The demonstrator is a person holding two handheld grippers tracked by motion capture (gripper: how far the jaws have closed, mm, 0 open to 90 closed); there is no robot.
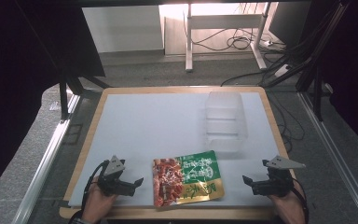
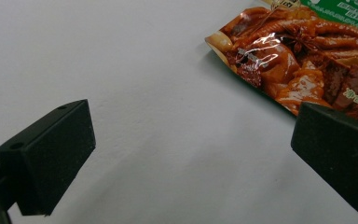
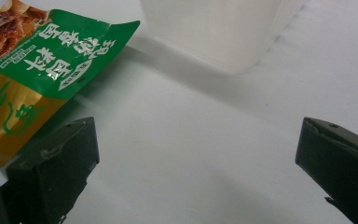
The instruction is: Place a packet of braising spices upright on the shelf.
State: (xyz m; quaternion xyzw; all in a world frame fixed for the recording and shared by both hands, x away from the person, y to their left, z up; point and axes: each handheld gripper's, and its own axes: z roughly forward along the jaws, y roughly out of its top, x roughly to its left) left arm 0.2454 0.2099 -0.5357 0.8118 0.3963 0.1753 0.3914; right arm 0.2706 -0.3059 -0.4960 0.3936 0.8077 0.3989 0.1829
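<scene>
A flat food packet [image 1: 187, 179], green and gold with a red food picture, lies near the front edge of the white mat [image 1: 158, 121]. My left gripper [image 1: 139, 183] rests on the mat just left of the packet, open, nothing between its jaws. In the left gripper view the packet [image 2: 303, 60] lies ahead and to the right, partly behind the right jaw. My right gripper [image 1: 245, 181] sits right of the packet, open and empty. The right gripper view has the packet [image 3: 42, 70] at upper left and the clear plastic tub [image 3: 214, 28] ahead.
A clear plastic tub [image 1: 224, 120] stands on the mat's right half, behind the packet. The mat lies on a wooden table [image 1: 89, 135] with metal rails [image 1: 46, 158] at both sides. Cables [image 1: 242, 42] and desk legs sit on the floor beyond.
</scene>
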